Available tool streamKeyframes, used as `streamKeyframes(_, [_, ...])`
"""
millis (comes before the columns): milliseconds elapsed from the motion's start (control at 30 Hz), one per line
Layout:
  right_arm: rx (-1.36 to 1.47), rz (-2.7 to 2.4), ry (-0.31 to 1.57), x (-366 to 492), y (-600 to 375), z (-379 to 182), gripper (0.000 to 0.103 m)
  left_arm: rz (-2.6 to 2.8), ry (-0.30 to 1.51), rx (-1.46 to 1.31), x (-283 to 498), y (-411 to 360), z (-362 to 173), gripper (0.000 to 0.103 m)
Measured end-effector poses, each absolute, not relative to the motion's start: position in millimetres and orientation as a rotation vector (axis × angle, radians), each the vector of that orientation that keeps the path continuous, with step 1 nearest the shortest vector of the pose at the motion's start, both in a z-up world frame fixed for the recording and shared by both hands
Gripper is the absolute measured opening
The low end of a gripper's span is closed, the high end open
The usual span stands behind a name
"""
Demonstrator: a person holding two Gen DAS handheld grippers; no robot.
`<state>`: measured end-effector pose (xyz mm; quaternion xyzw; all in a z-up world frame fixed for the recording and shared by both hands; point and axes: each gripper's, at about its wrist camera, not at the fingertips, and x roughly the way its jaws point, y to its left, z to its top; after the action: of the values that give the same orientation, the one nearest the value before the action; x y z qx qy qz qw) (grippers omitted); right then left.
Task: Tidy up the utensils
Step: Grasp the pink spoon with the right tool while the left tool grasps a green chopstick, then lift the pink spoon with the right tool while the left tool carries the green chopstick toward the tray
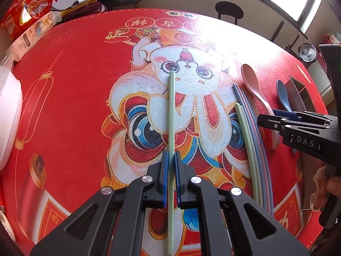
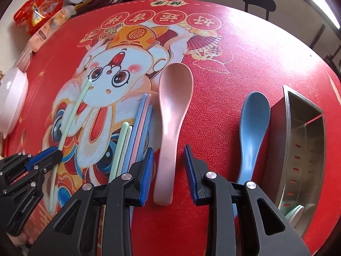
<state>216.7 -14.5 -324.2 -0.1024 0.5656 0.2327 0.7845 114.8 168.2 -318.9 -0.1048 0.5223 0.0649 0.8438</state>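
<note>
Left tongs clamped tight on a single green chopstick, which lies flat on the table over the cartoon rabbit print. Right tongs straddling the pink spoon at its handle, jaws apart, pads not pressing it yet. Looks like mid-sort: chopstick already gripped, spoon about to be.

Next move probably means squeezing down on that spoon handle, then lifting both pieces toward the steel utensil holder lying on its side at the right, where something pale is already tucked inside. Thin chopstick could swivel in the grip, so worth lifting slowly.

Just beside the pink spoon, a bundle of blue, pink and green chopsticks; between spoon and holder, a blue spoon, close against the holder's side.

Further out: red festive tablecloth, white bowl at the left edge, red snack bags at the far corner, a dark chair and bright windows behind.
</note>
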Motion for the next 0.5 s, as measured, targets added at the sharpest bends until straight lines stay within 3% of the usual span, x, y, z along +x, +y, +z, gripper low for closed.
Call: streamKeyframes(500, [-0.166, 0.527, 1.216, 219, -23, -322, 0.029, 0.137, 1.102, -0.203, 118, 166, -318, 0.008])
